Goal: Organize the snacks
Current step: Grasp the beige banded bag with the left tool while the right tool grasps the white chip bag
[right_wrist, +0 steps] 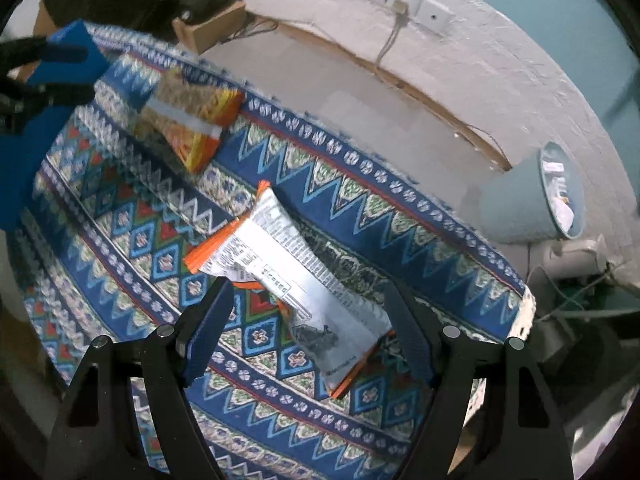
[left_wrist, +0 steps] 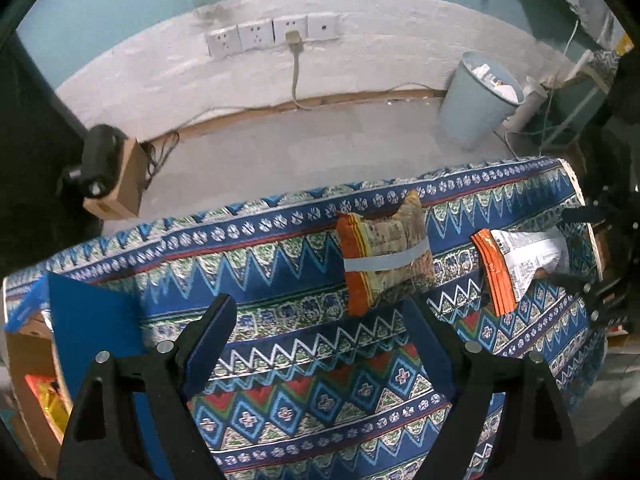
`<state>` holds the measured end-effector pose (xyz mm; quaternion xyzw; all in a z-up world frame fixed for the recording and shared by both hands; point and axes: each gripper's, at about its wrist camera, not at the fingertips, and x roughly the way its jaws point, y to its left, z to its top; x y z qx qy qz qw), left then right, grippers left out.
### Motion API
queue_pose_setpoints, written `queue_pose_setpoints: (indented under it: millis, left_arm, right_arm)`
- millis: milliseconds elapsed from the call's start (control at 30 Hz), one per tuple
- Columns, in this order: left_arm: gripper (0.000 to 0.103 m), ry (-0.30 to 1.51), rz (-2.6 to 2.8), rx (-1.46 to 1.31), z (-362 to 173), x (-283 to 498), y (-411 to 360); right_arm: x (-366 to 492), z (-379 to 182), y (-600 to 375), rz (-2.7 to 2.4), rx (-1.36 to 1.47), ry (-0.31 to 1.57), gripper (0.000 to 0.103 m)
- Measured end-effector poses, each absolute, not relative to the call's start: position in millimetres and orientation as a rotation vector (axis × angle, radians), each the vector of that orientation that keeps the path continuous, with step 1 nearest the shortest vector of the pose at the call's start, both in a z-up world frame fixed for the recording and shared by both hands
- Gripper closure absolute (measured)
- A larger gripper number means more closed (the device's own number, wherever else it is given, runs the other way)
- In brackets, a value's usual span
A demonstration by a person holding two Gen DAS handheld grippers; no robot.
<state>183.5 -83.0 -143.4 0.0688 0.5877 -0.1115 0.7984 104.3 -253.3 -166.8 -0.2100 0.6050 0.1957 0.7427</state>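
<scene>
Two snack packets lie on the patterned cloth (left_wrist: 280,248). An orange and yellow packet with a grey tape band (left_wrist: 384,256) (right_wrist: 192,116) sits just ahead of my left gripper (left_wrist: 320,312), which is open and empty above the cloth. A silver packet with orange edges (left_wrist: 516,260) (right_wrist: 292,256) lies under my right gripper (right_wrist: 308,292). Its jaws are open, one on each side of the packet, with no pad pressing on it. Each gripper shows in the other's view: the right gripper (left_wrist: 568,246) at the far right, the left gripper (right_wrist: 88,74) at the upper left.
A cardboard box with a blue flap (left_wrist: 92,320) holds orange and gold packets at the table's left end. Beyond the table's far edge the floor holds a pale blue bin (left_wrist: 480,100) (right_wrist: 528,200), a small box with a black device (left_wrist: 116,176) and cables.
</scene>
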Motion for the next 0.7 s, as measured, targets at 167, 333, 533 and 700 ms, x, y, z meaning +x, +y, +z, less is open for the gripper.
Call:
queue_pose_setpoints:
  millis: [167, 333, 533, 700]
  left_arm:
    - [0.016, 1.279, -0.246, 0.133, -153, 189, -91]
    - [0.016, 1.291, -0.261, 0.103, -158, 197, -103]
    - [0.016, 1.325, -0.269, 0.031, -164, 207, -118]
    - [0.016, 1.354, -0.261, 0.018, -176, 210, -129]
  right_arm:
    - [101, -187, -245, 0.464, -0.537, 1.344, 0.027]
    - [101, -205, -230, 0.472, -0.618, 1.351, 0.027]
    - [112, -217, -226, 0.418, -0.575, 1.363, 0.038]
    - [125, -218, -242, 0.358, -0.389, 1.397, 0.066]
